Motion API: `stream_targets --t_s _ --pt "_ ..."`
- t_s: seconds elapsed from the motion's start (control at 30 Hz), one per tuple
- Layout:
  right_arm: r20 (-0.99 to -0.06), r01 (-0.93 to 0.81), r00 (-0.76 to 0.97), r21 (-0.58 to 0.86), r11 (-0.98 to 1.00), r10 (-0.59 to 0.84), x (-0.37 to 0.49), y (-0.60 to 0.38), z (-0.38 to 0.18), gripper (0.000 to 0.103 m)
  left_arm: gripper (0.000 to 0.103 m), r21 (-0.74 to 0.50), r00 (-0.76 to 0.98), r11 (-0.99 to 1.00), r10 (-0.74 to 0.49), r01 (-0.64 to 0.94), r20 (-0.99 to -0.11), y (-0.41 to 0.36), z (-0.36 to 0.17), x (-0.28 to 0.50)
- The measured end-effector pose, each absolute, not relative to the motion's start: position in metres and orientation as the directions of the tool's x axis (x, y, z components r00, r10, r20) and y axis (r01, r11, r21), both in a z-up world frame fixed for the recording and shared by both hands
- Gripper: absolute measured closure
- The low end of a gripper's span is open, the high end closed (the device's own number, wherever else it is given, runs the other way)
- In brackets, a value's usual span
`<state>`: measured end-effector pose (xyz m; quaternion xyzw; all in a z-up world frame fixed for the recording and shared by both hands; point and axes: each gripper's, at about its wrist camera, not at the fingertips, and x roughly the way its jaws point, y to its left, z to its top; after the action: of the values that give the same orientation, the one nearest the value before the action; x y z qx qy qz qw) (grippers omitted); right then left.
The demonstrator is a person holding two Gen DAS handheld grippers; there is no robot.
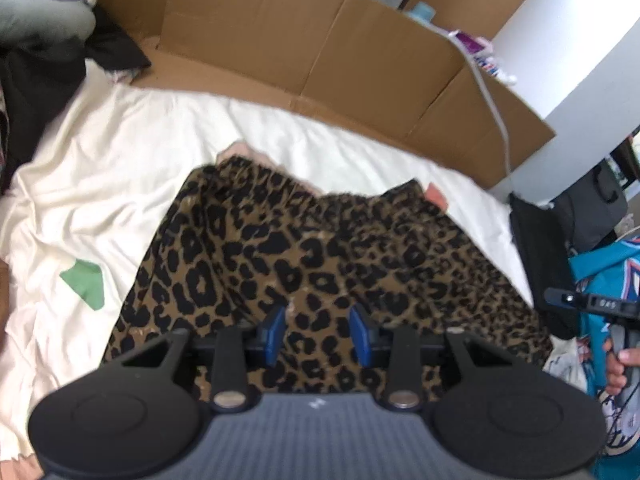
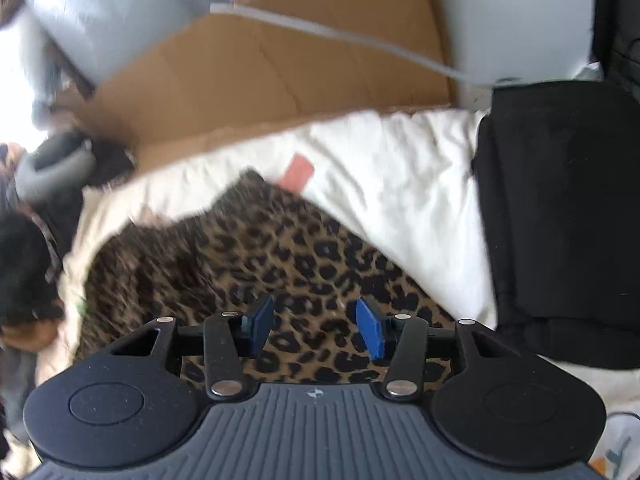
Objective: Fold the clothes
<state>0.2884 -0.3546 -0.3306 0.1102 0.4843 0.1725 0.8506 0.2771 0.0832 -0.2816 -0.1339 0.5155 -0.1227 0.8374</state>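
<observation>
A leopard-print garment (image 1: 304, 248) lies spread on a cream sheet (image 1: 100, 184), with its gathered waistband at the far end. My left gripper (image 1: 319, 332) hovers open over its near part, nothing between the blue pads (image 1: 276, 330). The right wrist view shows the same garment (image 2: 248, 264), blurred by motion. My right gripper (image 2: 316, 326) is open above its near edge, its pads (image 2: 372, 330) empty. At the left wrist view's right edge, a hand holds the right gripper's handle (image 1: 592, 304).
Flattened cardboard (image 1: 320, 48) lines the bed's far side. A folded black cloth (image 2: 560, 216) lies right of the garment. A green patch (image 1: 86, 282) marks the sheet at left. Dark clothes (image 1: 36, 92) pile at the far left. A teal garment (image 1: 608, 276) is at the right.
</observation>
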Motion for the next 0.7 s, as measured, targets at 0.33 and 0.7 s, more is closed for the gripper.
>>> stream_targets --t_s 0.33,0.7 --pt "-0.829 -0.241 0.419 0.293 0.925 0.371 0.326 -0.355 -0.391 0.065 0.08 -0.277 0.453 0.958 -0.277 0.067 -0.847 0.115 -0.332 0.274" --pt "-0.854 -0.166 0.487 0.115 0.979 0.182 0.339 -0.379 -0.392 0.087 0.1 -0.241 0.466 0.969 -0.188 -0.056 -0.865 0.147 -0.373 0.292"
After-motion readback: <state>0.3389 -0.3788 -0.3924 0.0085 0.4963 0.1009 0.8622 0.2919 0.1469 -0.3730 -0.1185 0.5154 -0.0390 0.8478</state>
